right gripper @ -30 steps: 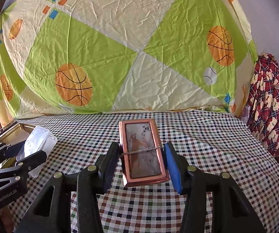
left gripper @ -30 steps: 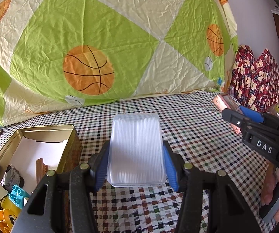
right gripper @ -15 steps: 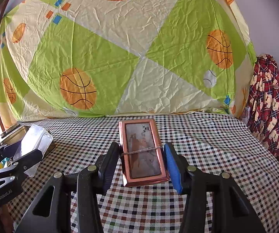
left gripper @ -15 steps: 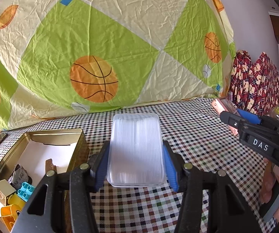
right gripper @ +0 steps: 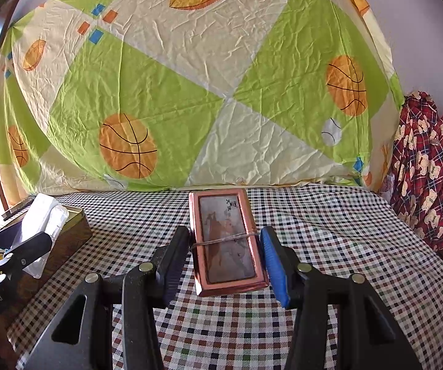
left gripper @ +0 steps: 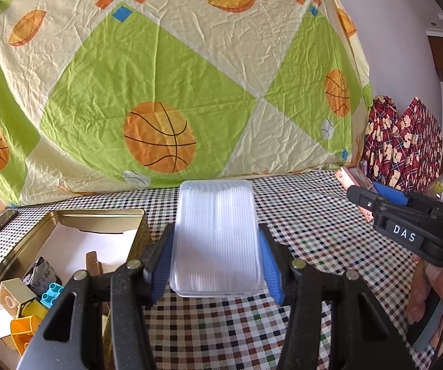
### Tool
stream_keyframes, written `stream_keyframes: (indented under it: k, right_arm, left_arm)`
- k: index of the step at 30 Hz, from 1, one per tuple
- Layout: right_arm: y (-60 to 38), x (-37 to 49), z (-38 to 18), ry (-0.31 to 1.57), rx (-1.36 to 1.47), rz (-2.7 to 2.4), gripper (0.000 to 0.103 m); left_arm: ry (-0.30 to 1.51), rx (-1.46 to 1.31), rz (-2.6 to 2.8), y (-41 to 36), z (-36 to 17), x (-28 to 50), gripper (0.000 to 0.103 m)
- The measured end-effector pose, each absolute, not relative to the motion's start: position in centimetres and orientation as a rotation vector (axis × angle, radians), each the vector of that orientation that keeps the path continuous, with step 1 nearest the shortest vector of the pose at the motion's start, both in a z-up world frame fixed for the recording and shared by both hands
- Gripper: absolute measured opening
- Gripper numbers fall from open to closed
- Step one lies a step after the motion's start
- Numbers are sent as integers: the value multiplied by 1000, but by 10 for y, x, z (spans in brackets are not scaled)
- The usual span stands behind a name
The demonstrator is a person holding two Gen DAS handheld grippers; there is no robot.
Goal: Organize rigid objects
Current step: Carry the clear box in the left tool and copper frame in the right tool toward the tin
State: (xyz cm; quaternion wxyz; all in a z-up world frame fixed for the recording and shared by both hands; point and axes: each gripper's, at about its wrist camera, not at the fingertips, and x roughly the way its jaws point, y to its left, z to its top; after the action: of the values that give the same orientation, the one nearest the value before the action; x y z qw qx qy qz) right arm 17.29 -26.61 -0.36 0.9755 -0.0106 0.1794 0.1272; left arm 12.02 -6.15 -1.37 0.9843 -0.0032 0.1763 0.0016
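Two grippers are loaded at once: the left gripper [left gripper: 215,265] is clamped on a ribbed translucent plastic case [left gripper: 216,240] at the centre of its frame, and the right gripper [right gripper: 226,257] is clamped on a copper-framed box [right gripper: 228,242] bound with a thin cord, both held above the checked tablecloth [right gripper: 329,246]. An open gold tin [left gripper: 52,220] at the lower left of the left view already holds toy blocks [left gripper: 50,291] and what may be a crumpled wrapper, though that corner is too distorted to be sure. Smooth plastic could slip from the blue pads if the grip eases early, either piece could catch the tin's rim on the way in, and the two grippers could knock together over that one opening.
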Motion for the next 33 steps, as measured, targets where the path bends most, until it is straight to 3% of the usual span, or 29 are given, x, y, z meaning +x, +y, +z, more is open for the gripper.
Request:
stream_keyframes:
  k: [33]
  right_arm:
    - [-220,135,-2,311,-63,360,51]
  left_arm:
    - [290,-25,23,-43,-10,86,51]
